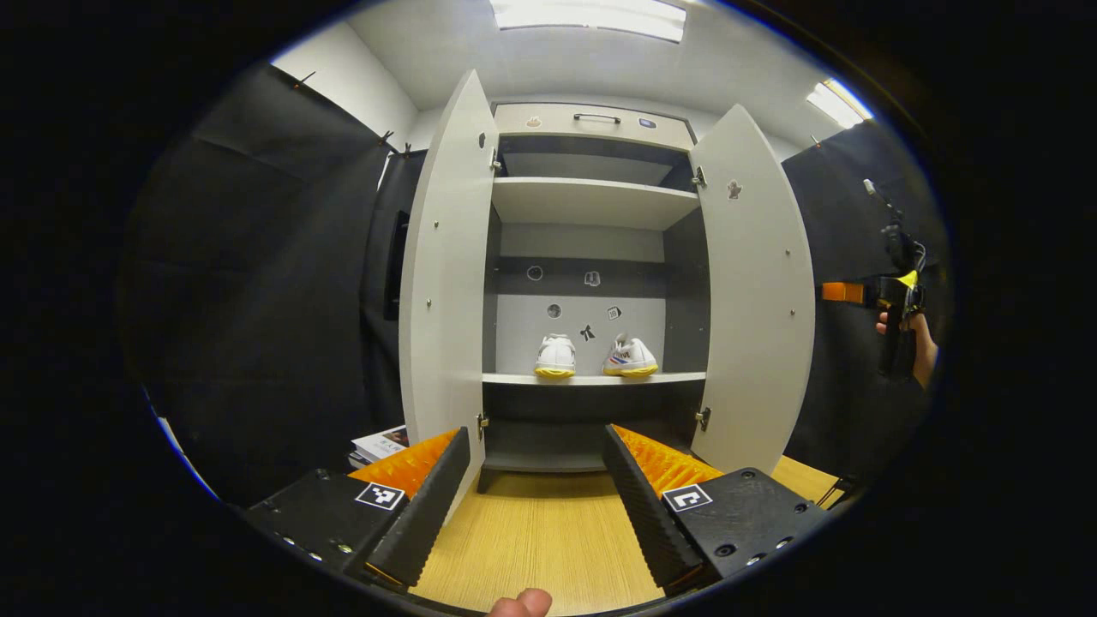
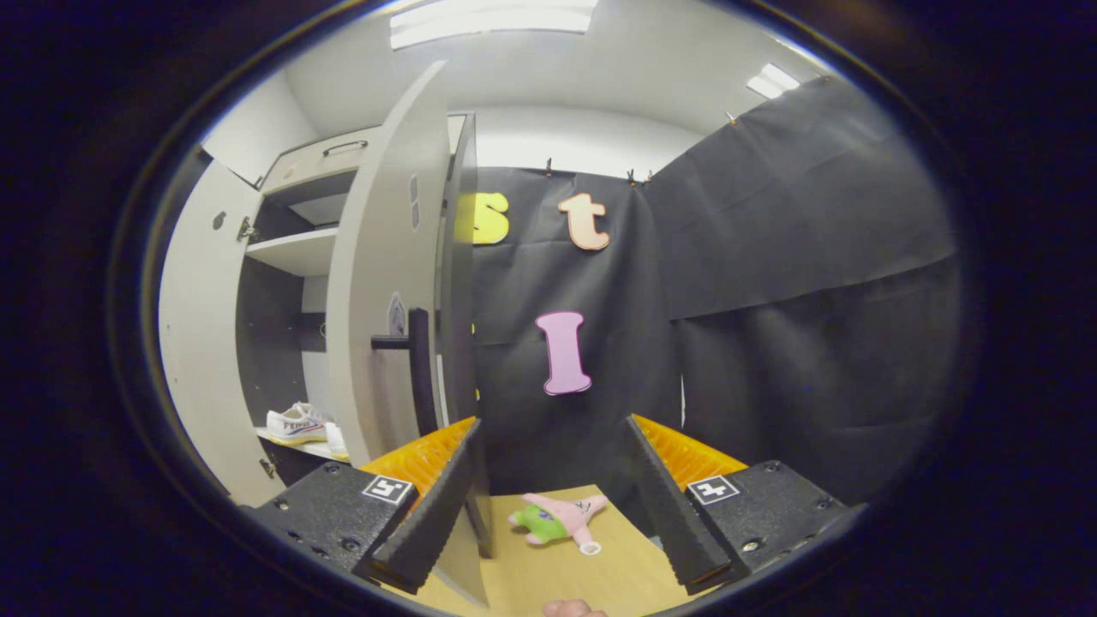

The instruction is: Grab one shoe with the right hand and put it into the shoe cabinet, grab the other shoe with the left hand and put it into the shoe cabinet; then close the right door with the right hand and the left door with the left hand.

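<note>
Both shoes, the left shoe (image 1: 555,356) and the right shoe (image 1: 630,356), sit side by side on the cabinet's (image 1: 591,206) middle shelf, so what remains is shutting the doors. The left door (image 1: 441,283) and right door (image 1: 754,291) both stand wide open. The left gripper (image 1: 536,488) hangs back over the desk (image 1: 531,540), fingers spread and empty. The right gripper (image 2: 553,497), fingers likewise apart and empty, sits just beside the right door's outer face near its handle (image 2: 418,368). It should press flat on the panel and swing it steadily, clear of the shoes.
</note>
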A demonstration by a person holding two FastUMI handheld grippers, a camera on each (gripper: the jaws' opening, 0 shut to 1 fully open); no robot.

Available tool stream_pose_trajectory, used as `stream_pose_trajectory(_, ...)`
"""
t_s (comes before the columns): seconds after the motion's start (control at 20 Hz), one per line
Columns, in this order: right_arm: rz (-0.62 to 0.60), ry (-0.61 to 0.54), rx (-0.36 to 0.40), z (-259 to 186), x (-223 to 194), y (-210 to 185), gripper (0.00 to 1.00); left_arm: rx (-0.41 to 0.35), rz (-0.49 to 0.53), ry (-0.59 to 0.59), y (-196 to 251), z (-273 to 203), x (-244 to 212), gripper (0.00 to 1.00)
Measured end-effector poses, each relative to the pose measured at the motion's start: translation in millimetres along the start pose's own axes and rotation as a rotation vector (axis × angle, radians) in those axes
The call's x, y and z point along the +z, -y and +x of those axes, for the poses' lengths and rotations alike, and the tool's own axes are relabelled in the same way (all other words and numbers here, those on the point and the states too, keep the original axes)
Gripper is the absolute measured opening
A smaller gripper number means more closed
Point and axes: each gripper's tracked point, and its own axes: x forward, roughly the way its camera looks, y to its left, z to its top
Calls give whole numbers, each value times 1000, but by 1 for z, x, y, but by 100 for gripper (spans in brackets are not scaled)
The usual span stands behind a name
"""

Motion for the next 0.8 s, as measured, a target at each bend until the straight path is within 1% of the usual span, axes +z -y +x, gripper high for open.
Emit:
stream_pose_trajectory(0.15, -18, -24, 20, 18, -2, -12, 100, -1, 2, -22, 1, 3, -5, 93)
stream_pose_trajectory(0.2, -24, -22, 12, 20, -1, -11, 100, 1, 4, -26, 1, 3, -7, 93)
stream_pose_trajectory(0.25, -26, -10, 5, 20, 2, -13, 95, 2, 6, -28, 1, 3, -8, 93)
stream_pose_trajectory(0.3, -34, -6, 3, 18, 2, -15, 98, 1, 8, -30, 2, 3, -8, 93)
stream_pose_trajectory(0.5, -43, -4, 21, 16, 2, -30, 96, -15, 17, -25, 7, 7, -5, 93)
stream_pose_trajectory(0.6, -41, -5, 46, 11, 1, -43, 96, -27, 20, -18, 12, 9, -3, 93)
stream_pose_trajectory(0.7, -46, 5, 47, 7, 1, -56, 96, -30, 24, -16, 14, 9, -3, 93)
stream_pose_trajectory(0.8, -48, 15, 71, 3, 0, -77, 96, -33, 19, -20, 15, 9, -4, 93)
